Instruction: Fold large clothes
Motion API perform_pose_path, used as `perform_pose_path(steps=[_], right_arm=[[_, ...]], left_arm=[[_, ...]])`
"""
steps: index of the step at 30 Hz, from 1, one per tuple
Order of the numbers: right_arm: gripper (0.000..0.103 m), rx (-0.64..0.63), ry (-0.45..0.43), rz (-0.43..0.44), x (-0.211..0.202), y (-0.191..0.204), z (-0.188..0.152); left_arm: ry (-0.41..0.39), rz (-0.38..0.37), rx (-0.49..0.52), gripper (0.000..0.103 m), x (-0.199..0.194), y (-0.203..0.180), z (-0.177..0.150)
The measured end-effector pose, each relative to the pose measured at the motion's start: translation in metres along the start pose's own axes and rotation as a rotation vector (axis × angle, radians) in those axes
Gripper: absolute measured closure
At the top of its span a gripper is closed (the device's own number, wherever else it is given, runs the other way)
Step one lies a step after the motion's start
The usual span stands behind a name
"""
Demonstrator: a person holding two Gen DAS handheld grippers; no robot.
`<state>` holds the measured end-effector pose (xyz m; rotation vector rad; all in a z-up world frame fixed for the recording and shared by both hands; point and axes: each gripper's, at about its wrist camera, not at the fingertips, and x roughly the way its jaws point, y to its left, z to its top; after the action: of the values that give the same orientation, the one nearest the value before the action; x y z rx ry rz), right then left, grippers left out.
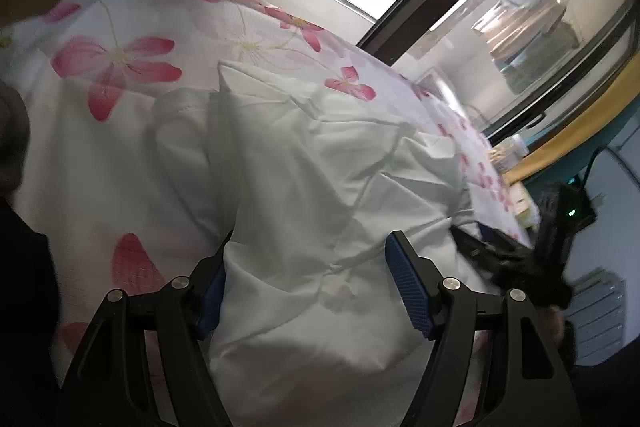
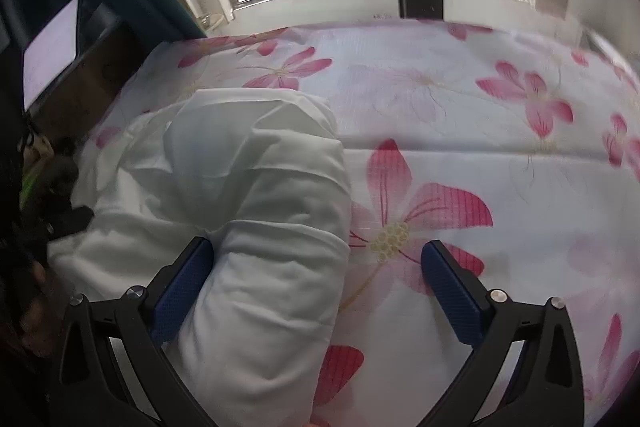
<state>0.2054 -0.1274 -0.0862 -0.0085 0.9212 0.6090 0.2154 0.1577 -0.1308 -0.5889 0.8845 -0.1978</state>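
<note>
Floral bedsheet (image 2: 460, 155) under us, white garment (image 2: 256, 227) bunched; left tool (image 1: 306, 287) and right tool (image 2: 316, 283) both spread wide, gripping nothing.

bed (image 2: 460, 99) with a white sheet printed in big pink flowers, runs right up to the window wall. only a crumpled white garment (image 2: 256, 211) lying bunched on it.
</note>
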Motion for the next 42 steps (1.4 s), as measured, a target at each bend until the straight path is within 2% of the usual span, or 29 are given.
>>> perform_pose_path(steps=[3,6,11,15,20,23,25,28,32,38,42], right_arm=[[0.001,-0.030,-0.005,-0.016,0.003,0.006,-0.001],[0.002,-0.040,0.002,-0.013,0.004,0.009,-0.001],[0.014,-0.055,0.002,0.019,0.001,0.012,-0.001],[0.031,-0.083,-0.002,0.065,0.002,0.018,-0.003],[0.035,-0.096,-0.011,0.093,0.003,0.022,-0.004],[0.042,-0.101,-0.009,0.109,0.003,0.023,-0.004],[0.049,-0.100,-0.012,0.115,0.002,0.024,-0.005],[0.055,-0.088,-0.014,0.129,0.001,0.024,-0.006],[0.060,-0.074,-0.017,0.131,-0.001,0.024,-0.007],[0.069,-0.068,-0.038,0.116,-0.009,0.028,-0.012],[0.074,-0.058,-0.054,0.120,-0.016,0.027,-0.015]], left_arm=[[0.008,-0.014,0.000,0.029,0.001,-0.002,-0.001],[0.018,0.004,0.032,0.023,0.006,-0.011,-0.001],[0.032,0.077,0.123,0.014,0.015,-0.029,-0.004],[0.041,0.108,0.146,0.014,0.022,-0.036,-0.002],[0.062,0.116,0.216,0.014,0.032,-0.046,-0.001],[0.063,0.145,0.268,0.015,0.038,-0.053,-0.004],[0.053,0.168,0.291,0.021,0.040,-0.057,-0.006],[0.043,0.182,0.311,0.040,0.040,-0.061,-0.009],[0.026,0.186,0.310,0.055,0.038,-0.063,-0.015],[0.007,0.176,0.282,0.071,0.029,-0.063,-0.021],[-0.009,0.169,0.274,0.075,0.022,-0.065,-0.026]])
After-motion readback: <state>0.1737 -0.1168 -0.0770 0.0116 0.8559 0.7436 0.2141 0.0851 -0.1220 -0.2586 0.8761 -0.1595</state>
